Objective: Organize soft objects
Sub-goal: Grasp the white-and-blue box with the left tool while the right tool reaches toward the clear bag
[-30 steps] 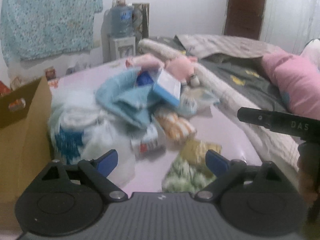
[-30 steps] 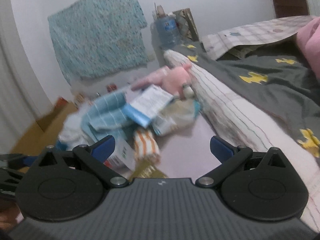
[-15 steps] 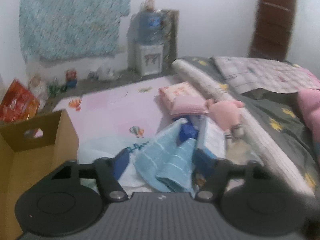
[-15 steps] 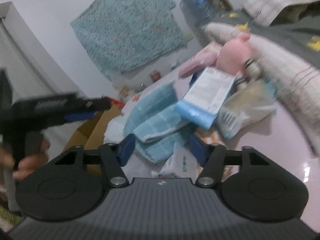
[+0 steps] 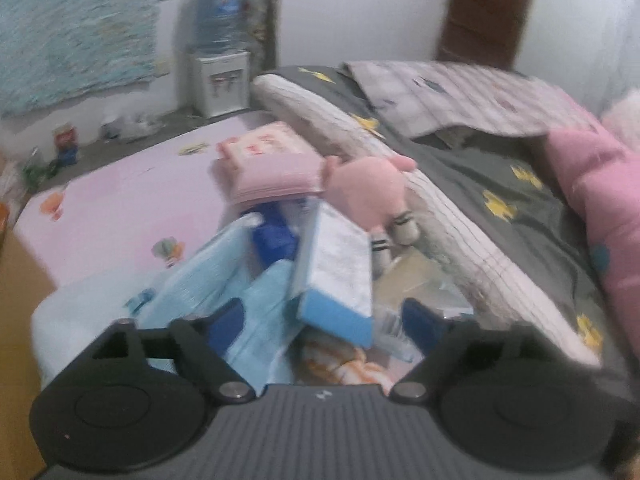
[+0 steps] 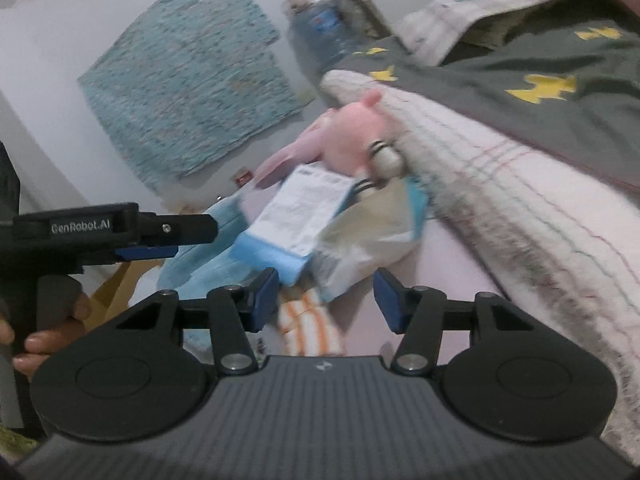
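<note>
A pile of soft things lies on a pink mat (image 5: 120, 200). It holds a light blue towel (image 5: 208, 292), a blue and white packet (image 5: 340, 276), a pink plush toy (image 5: 368, 192), a folded pink cloth (image 5: 272, 164) and an orange striped cloth (image 5: 344, 364). My left gripper (image 5: 324, 326) is open and empty just above the pile's near side. My right gripper (image 6: 326, 300) is open and empty over the orange striped cloth (image 6: 308, 324), near the packet (image 6: 296, 216) and the plush toy (image 6: 352, 136). The left gripper (image 6: 148, 244) shows at the left of the right wrist view.
A cardboard box (image 5: 16, 280) stands at the left edge. A rolled white blanket (image 5: 420, 216) and a grey bedspread (image 5: 500, 184) lie to the right. A pink pillow (image 5: 600, 184) is far right. A water dispenser (image 5: 220, 60) stands at the back wall.
Both grippers moved closer in over the pile. The left gripper's jaws opened wider than half a second ago. The view shifted right toward the plush toy.
</note>
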`<state>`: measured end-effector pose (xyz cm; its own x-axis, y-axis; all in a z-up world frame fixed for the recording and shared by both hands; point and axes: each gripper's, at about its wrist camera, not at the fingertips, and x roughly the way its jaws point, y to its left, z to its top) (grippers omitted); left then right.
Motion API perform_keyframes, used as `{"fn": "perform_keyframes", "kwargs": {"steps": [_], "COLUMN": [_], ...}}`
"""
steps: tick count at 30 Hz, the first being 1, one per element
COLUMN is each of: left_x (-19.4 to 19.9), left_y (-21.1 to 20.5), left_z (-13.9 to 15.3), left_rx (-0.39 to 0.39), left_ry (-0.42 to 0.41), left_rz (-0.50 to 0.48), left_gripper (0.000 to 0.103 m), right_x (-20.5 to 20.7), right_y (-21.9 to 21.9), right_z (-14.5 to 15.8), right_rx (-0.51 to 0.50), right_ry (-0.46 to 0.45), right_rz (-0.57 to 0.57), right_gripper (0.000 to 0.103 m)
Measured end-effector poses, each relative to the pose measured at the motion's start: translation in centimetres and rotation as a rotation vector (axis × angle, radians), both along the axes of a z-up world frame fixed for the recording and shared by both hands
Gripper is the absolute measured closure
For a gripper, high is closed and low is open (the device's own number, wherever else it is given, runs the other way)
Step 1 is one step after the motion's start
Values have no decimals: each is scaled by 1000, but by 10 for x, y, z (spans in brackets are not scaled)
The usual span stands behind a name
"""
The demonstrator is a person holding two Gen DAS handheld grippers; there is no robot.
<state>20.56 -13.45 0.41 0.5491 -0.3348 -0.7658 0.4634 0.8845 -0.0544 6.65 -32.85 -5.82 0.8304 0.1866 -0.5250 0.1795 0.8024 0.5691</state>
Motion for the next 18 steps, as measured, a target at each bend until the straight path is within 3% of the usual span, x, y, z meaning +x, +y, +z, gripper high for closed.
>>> {"fn": "perform_keyframes", "kwargs": {"steps": [6, 9, 15, 18], "left_x": [28, 48, 81, 85], "left_y": [-49, -58, -40, -30], "left_z": [-26, -41, -58, -59], "left_rx": [126, 174, 75, 15], "left_ry": [13, 38, 195, 230], "left_rz": [-84, -46, 62, 87], "left_gripper": [13, 19, 43, 54], "right_x": [18, 34, 57, 60], "right_y": [-21, -31, -42, -41], "right_z": [-14, -24, -41, -46], "right_rx": [93, 151, 239, 263], "right_ry": [5, 21, 68, 77], "right_rz": [-57, -86, -121, -128], "right_gripper": [39, 38, 36, 32]}}
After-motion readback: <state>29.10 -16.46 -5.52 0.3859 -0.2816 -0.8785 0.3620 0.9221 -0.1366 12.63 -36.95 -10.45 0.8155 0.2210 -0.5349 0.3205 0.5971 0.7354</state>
